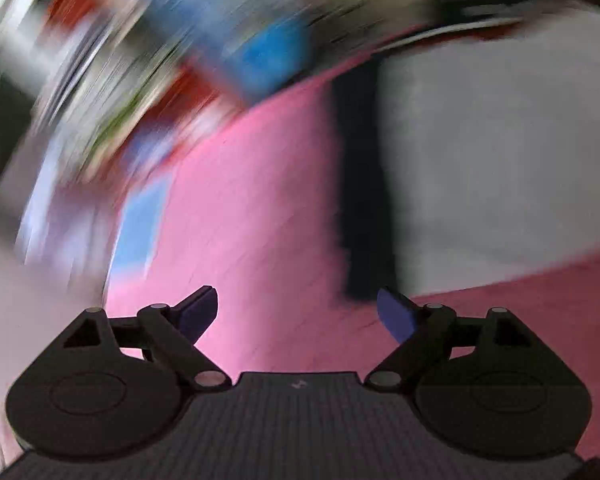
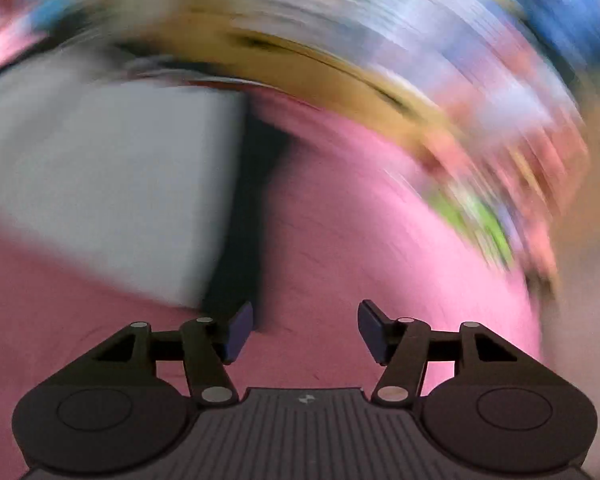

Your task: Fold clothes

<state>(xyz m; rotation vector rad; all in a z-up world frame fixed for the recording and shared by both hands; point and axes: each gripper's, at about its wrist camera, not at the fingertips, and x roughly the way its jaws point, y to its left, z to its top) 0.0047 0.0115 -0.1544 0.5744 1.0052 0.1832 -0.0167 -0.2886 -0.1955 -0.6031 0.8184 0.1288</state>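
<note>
Both views are heavily smeared by motion, so only broad shapes read. In the left wrist view, the left tongs (image 1: 297,312) hang over a pink cloth surface (image 1: 260,208), perhaps a bed sheet or a table cover; the blur does not settle which. Their blue-padded fingers (image 1: 198,312) stand wide apart, released, with nothing between them. A folded pale grey garment (image 1: 500,152) lies flat on the pink surface at about two o'clock from the tongs, with a dark, near-black strip (image 1: 364,184) along its left edge reaching down to just above the right finger.

In the right wrist view, the right tongs (image 2: 306,330) are also released, fingers (image 2: 370,330) parted and empty, over the same pink surface (image 2: 360,220). The grey garment (image 2: 100,176) sits at about ten o'clock, and its dark strip (image 2: 252,200) runs down its right edge to just beside the left finger; whether they touch cannot be told. Beyond the pink surface's far edge, only streaks of blue, red, yellow and green appear.
</note>
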